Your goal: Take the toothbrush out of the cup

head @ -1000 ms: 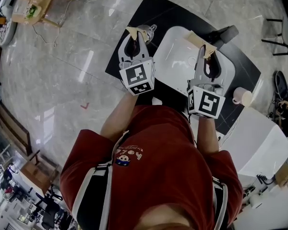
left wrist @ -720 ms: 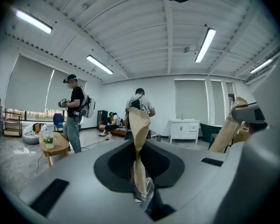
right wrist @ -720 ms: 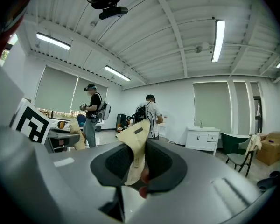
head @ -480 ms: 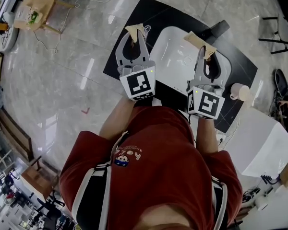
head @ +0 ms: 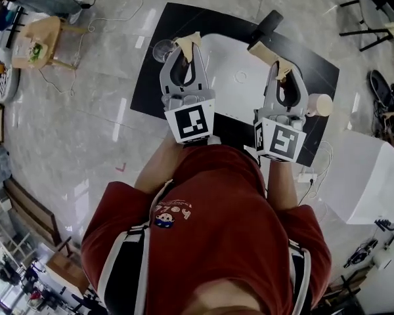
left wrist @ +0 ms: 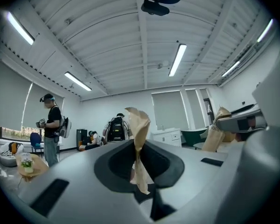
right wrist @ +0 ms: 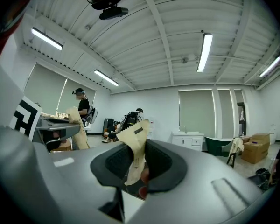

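Observation:
A clear glass cup (head: 163,50) stands on the left part of the black table (head: 151,84), just left of my left gripper (head: 187,42). A pale cup (head: 320,104) sits at the table's right edge, right of my right gripper (head: 270,55). No toothbrush shows in any view. Both grippers are held level above the white basin (head: 240,77). In the left gripper view the tan-wrapped tips of the left gripper (left wrist: 139,125) meet with nothing between them. In the right gripper view the right gripper (right wrist: 136,139) also has its tan tips pressed together and empty.
A black fixture (head: 266,26) stands at the basin's far edge. A white cabinet (head: 371,182) is at the right, a small wooden table (head: 39,41) far left on the tiled floor. A standing person (left wrist: 50,129) and others are seen across the room.
Both grippers have risen and moved farther out over the table. The glass cup, earlier right at the left gripper's tips, now shows to their left.

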